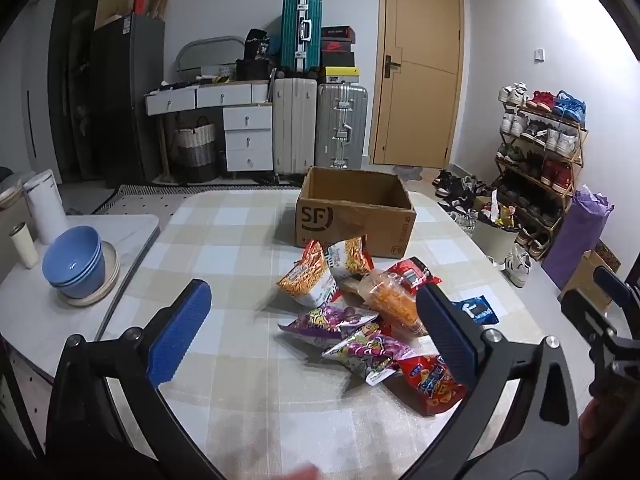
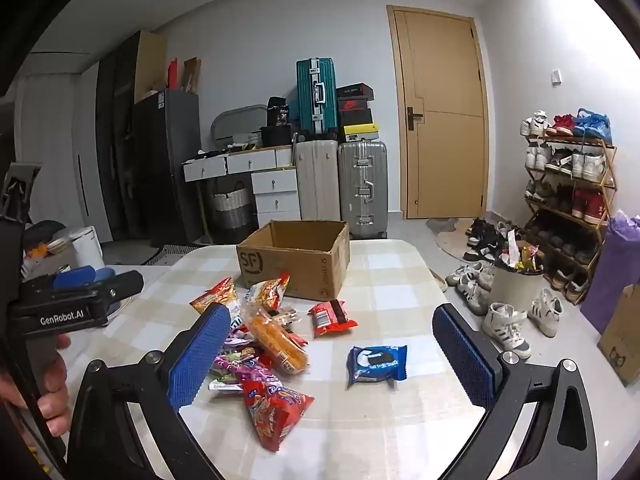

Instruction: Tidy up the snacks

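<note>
- Left claw (image 1: 316, 328) spread wide above the snack pile (image 1: 360, 312), holding nothing; right claw (image 2: 332, 360) likewise wide and empty
- Snack packets heaped on the checked bench (image 2: 400, 280), just before the open SF cardboard box (image 2: 296, 260)
- Blue Oreo pack (image 2: 377, 365) lies apart, right of the heap; red wafer pack (image 2: 331, 317) sits between it and the box

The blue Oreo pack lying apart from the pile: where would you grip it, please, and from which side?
Probably from above with the right gripper, pinching across the blue Oreo pack's short width at mid-body. It lies flat and alone on the table.
</note>
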`<action>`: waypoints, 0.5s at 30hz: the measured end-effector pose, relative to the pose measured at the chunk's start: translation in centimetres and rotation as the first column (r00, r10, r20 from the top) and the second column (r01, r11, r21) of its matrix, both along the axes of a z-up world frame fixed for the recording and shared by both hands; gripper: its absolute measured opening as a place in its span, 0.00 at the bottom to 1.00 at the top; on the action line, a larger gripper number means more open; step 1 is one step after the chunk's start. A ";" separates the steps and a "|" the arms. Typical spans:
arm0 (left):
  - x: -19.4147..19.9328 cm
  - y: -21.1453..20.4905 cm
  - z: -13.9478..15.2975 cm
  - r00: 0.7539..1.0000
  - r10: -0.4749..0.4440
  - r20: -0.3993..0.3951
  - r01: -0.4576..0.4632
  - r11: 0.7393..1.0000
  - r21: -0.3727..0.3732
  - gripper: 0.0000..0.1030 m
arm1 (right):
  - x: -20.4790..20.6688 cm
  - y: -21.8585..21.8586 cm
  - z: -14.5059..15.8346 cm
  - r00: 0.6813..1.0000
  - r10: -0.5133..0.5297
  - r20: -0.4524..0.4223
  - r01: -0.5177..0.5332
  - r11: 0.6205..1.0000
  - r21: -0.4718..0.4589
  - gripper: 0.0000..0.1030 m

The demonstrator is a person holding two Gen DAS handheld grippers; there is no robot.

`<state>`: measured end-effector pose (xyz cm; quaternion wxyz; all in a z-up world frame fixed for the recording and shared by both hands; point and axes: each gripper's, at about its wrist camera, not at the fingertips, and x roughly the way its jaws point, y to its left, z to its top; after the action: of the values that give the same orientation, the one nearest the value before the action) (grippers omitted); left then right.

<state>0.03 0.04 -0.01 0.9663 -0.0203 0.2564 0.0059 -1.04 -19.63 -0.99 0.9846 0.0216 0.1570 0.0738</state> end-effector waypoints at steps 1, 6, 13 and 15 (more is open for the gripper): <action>0.0 0.0 0.0 1.000 -0.003 0.003 0.003 1.000 -0.007 0.99 | -0.2 -0.3 -0.1 1.000 -0.005 0.000 0.005 1.000 -0.002 1.00; 0.1 -0.4 0.6 0.999 0.032 0.018 -0.032 0.999 -0.006 0.99 | -0.5 -0.5 0.5 1.000 -0.004 -0.009 0.004 1.000 -0.003 1.00; -1.3 1.0 0.3 1.000 0.019 0.020 -0.018 0.999 -0.026 0.99 | 0.2 0.7 0.0 1.000 -0.008 -0.026 0.008 1.000 0.001 1.00; -1.4 0.7 0.4 1.000 0.016 0.025 -0.015 1.000 -0.021 0.99 | 0.3 0.7 -0.1 1.000 -0.006 -0.028 0.006 1.000 0.002 1.00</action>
<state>-1.42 0.78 0.34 0.9691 -0.0323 0.2442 0.0106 -0.77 -18.95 -1.09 0.9825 0.0242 0.1704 0.0707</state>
